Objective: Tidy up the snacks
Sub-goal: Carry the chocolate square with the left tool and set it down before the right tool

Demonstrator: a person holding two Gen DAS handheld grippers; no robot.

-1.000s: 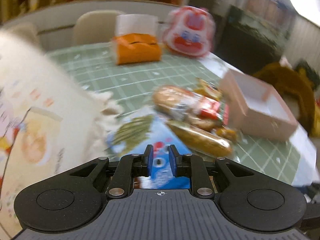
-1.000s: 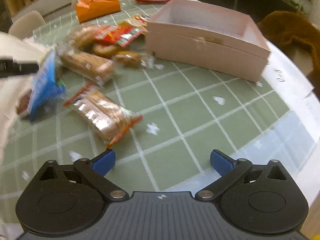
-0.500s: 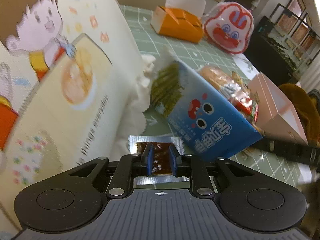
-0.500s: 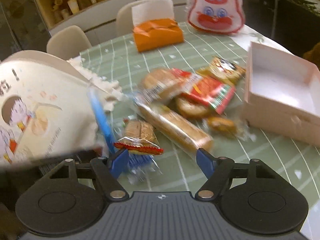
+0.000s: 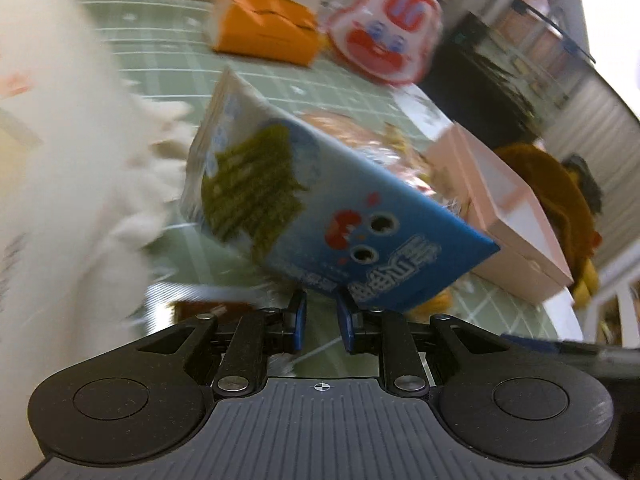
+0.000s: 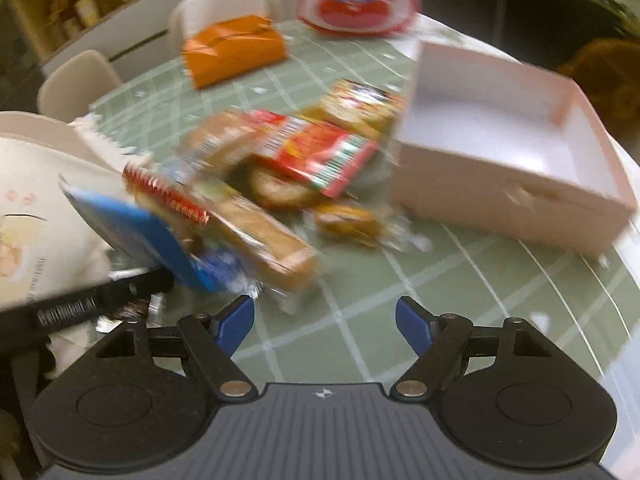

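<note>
Left wrist view: we see the left hand-held gripper [image 5: 321, 322] with its fingers narrowly parted; whether they pinch the blue seaweed snack pack [image 5: 320, 216] just ahead, tilted above the counter [image 5: 168, 64], we cannot tell. Right wrist view: the right hand-held gripper [image 6: 325, 320] is wide open, holding nothing, above the green checked cloth. Beyond it lie the snack pile [image 6: 288, 160] and, just beside it, the pink box [image 6: 516, 196]. Both frames are blurred.

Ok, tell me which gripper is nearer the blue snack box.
Left. The left gripper is right at the blue snack box; the right gripper sits open, farther off.
</note>
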